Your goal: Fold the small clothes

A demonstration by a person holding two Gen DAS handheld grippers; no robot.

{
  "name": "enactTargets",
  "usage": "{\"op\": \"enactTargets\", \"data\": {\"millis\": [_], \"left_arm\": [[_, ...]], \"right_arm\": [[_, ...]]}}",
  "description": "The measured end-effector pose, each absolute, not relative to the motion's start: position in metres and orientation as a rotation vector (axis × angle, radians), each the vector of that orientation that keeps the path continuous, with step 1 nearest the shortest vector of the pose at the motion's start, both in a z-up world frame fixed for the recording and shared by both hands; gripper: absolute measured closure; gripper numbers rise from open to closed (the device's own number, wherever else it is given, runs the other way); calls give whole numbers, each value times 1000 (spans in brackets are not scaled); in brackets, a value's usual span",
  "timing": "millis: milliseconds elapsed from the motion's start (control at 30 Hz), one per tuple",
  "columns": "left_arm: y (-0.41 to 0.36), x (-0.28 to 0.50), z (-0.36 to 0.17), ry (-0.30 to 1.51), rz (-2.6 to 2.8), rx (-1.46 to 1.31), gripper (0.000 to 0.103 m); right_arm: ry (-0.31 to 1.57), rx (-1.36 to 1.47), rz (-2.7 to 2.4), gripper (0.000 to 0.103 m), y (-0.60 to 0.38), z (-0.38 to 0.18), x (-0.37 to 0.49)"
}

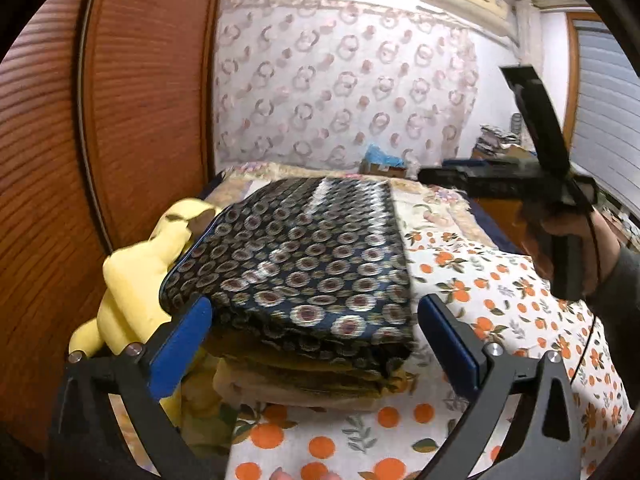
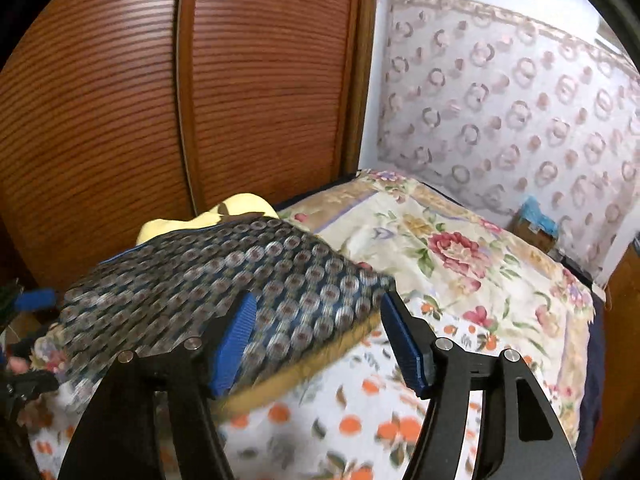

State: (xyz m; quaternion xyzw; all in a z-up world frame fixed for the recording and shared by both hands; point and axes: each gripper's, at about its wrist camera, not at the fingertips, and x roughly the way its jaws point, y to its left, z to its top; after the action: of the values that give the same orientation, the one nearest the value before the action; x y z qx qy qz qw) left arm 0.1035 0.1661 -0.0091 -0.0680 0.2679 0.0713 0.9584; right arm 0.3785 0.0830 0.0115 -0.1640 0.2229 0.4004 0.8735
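A folded dark blue garment with round medallion print point(image 1: 304, 264) lies on top of a stack of folded clothes point(image 1: 320, 384) on the bed. My left gripper point(image 1: 316, 344) is open, its blue pads either side of the stack's near edge, holding nothing. In the right wrist view the same garment point(image 2: 208, 280) fills the left half. My right gripper point(image 2: 316, 344) is open and empty above the garment's right corner. The right gripper also shows in the left wrist view point(image 1: 552, 184), held up in a hand at the right.
The bed has an orange-print sheet point(image 1: 480, 296) and a floral quilt point(image 2: 460, 248) behind it. A yellow cloth point(image 1: 132, 280) lies left of the stack against a brown slatted wardrobe point(image 2: 160, 100). A patterned curtain point(image 1: 340, 80) hangs behind the bed.
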Motion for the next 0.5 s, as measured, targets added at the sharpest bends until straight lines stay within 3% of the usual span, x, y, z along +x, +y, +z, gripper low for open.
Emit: {"op": "enactTargets", "data": {"millis": [500], "left_arm": [[94,84,13,513,19,-84,0]], "right_arm": [[431,-177,698,33,-34,4,244]]}}
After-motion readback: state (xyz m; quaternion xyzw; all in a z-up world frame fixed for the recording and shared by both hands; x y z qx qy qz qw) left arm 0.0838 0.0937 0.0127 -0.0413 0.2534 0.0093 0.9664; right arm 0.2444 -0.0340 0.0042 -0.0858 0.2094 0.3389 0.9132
